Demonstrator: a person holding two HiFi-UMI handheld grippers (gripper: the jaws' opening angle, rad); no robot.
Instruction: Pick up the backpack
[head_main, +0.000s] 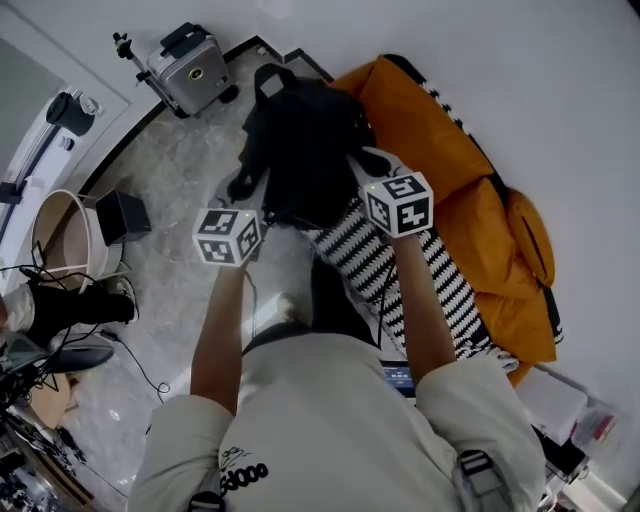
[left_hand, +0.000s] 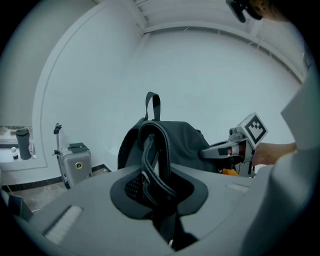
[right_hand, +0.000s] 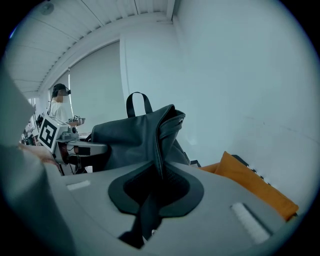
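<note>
- The left gripper (left_hand: 161, 202) has its jaws nearly together, clamped on a black shoulder strap (left_hand: 155, 160) of the backpack (head_main: 300, 150).
- The right gripper (right_hand: 152, 202) is pinched just as tight on a fold of the backpack's side.
- The backpack hangs between the two grippers, clear of the floor (head_main: 190, 185) — upright, long axis vertical, carry loop (right_hand: 138, 102) on top.
- Below is pale marbled floor. Orange cushions (head_main: 440, 140) on a striped mat (head_main: 380, 270) line the white wall, and a silver suitcase (head_main: 190, 70) stands in the corner.

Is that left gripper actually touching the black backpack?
Touching. The left gripper view shows the left gripper shut on a strap of the backpack, the strap pinched between its jaws.
</note>
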